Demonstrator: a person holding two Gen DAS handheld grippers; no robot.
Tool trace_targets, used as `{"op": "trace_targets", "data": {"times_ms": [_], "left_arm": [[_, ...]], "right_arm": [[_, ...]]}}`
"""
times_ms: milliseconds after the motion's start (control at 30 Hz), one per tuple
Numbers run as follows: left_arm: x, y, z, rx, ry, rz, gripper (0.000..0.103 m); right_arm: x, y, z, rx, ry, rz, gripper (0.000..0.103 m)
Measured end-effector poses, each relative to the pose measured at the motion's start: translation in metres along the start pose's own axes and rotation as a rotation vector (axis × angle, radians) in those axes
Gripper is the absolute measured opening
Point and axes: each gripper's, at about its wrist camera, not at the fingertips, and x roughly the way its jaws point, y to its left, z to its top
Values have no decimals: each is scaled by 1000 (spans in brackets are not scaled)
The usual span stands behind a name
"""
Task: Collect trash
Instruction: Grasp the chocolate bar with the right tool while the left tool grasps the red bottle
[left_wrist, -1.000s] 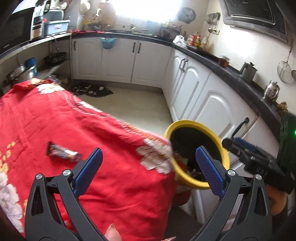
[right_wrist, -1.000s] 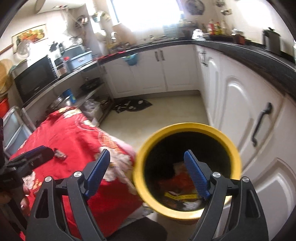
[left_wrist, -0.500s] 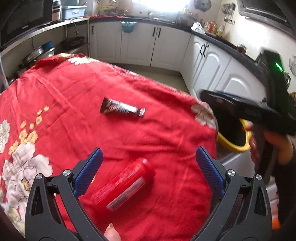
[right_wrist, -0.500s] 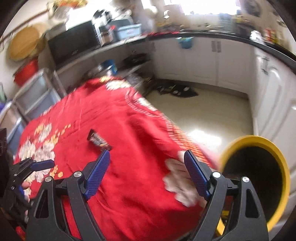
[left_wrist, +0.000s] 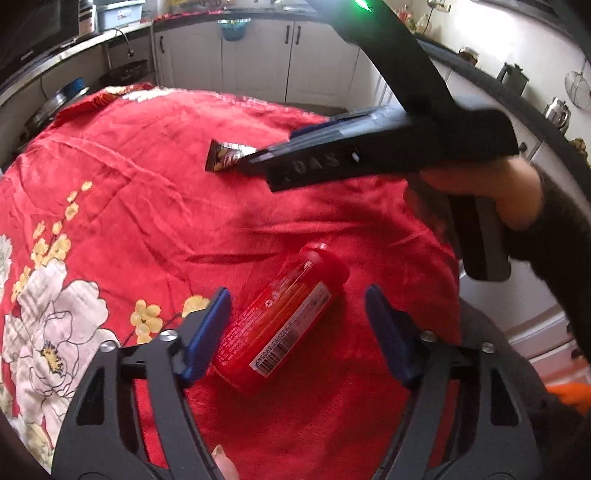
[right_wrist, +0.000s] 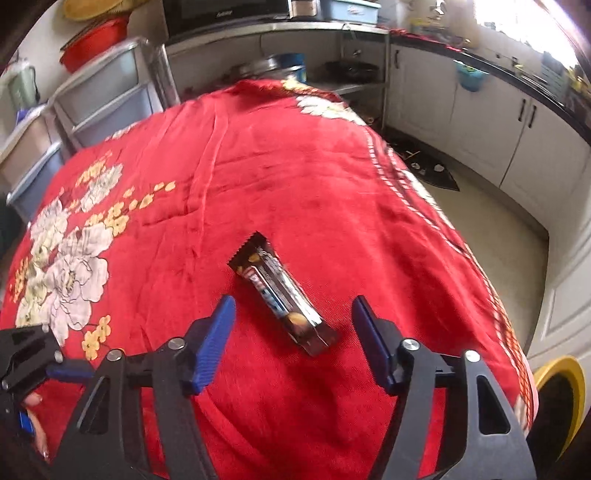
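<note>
A red plastic bottle (left_wrist: 284, 321) lies on its side on the red flowered tablecloth (left_wrist: 147, 206). My left gripper (left_wrist: 297, 314) is open, its blue fingers on either side of the bottle, not touching it. A dark candy-bar wrapper (right_wrist: 280, 291) lies flat on the cloth; in the left wrist view the wrapper (left_wrist: 225, 159) is partly hidden. My right gripper (right_wrist: 293, 317) is open, its fingers straddling the wrapper's near end. In the left wrist view the right gripper (left_wrist: 258, 158) reaches across to the wrapper. The yellow trash bin (right_wrist: 561, 402) stands off the table's right edge.
White kitchen cabinets (right_wrist: 491, 122) with a dark countertop run along the far wall and right side. Grey drawer units (right_wrist: 103, 99) stand left of the table. A dark floor mat (right_wrist: 428, 166) lies beyond the table. The left gripper (right_wrist: 33, 373) shows at the lower left.
Both grippers swung from the yellow bin back over the table. The left one closed in around the red bottle; the right one came down over the candy wrapper. Both stay open.
</note>
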Motion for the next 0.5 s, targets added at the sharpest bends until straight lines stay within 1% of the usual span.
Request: {"op": "trace_targets", "data": {"times_ms": [33,67,167,233,267,300,333,400,500], "left_arm": [[2,0,-1,3,5,4,61],[4,0,-2,7,12,6,57],[7,1,-4,13,25,24,49],[7,2,-4,9,23,37,43],[7,3,-4,3,22,39,38],[7,4,-4,-5,21,36,37],[7,5,-3,-9,21,34,36],[7,2,-1,-7,19,34,31],[8,-4,1,-1,14,29,28]], "right_arm": [[4,2,1,-5,8,-1,57],[7,3,2,-12,17,-3,52],[12,4,-1,-18,28,-8,46],[10,2,-4,-12,22,-4,38],[10,1,-5,-7,21,-3,31],[9,-1,-8,3,18,0,25],[7,-4,-10,15,16,8,24],[2,-9,-15,45,11,25,18],[-8,-18,-25,80,0,41,13]]}}
